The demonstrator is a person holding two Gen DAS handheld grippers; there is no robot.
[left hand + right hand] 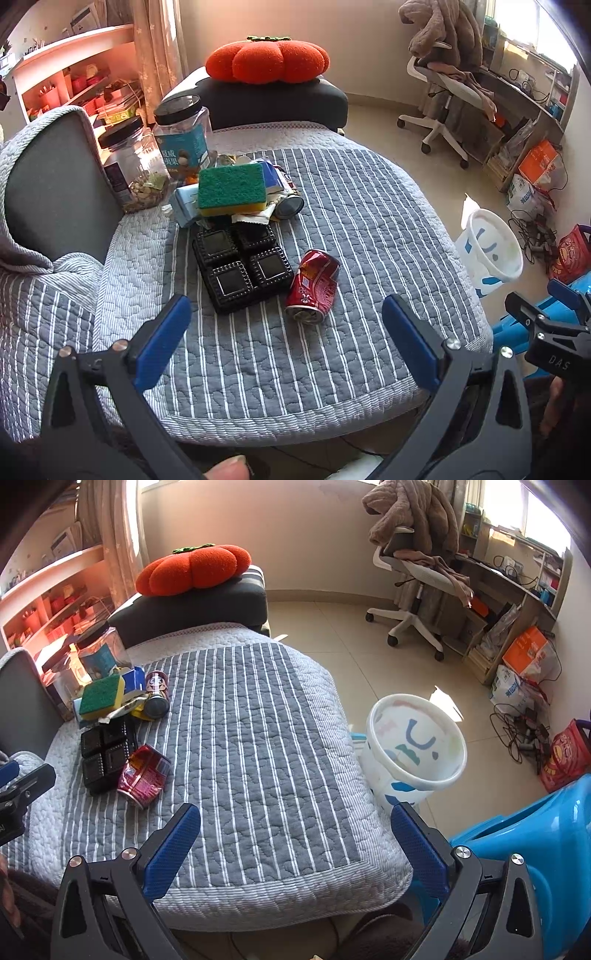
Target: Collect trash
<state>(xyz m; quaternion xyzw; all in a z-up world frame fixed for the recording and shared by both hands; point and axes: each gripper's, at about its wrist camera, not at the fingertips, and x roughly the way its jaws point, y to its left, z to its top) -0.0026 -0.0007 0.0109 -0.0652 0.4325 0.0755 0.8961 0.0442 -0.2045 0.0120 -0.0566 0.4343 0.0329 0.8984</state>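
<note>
Clearly crushed red can (314, 286) on side; left claw (286, 325), right claw (295, 830) released.

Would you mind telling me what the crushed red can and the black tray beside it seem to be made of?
Crushed red can: thin metal, likely aluminium, with a glossy print; it is creased and dented, with a bare silvery end. Black tray: probably thin moulded plastic, semi-glossy, with four formed compartments and ribbed rims.

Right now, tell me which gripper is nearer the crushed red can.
Left. The left gripper hangs just short of the can; the right gripper sits farther off to its right, nearer the bucket.
</note>
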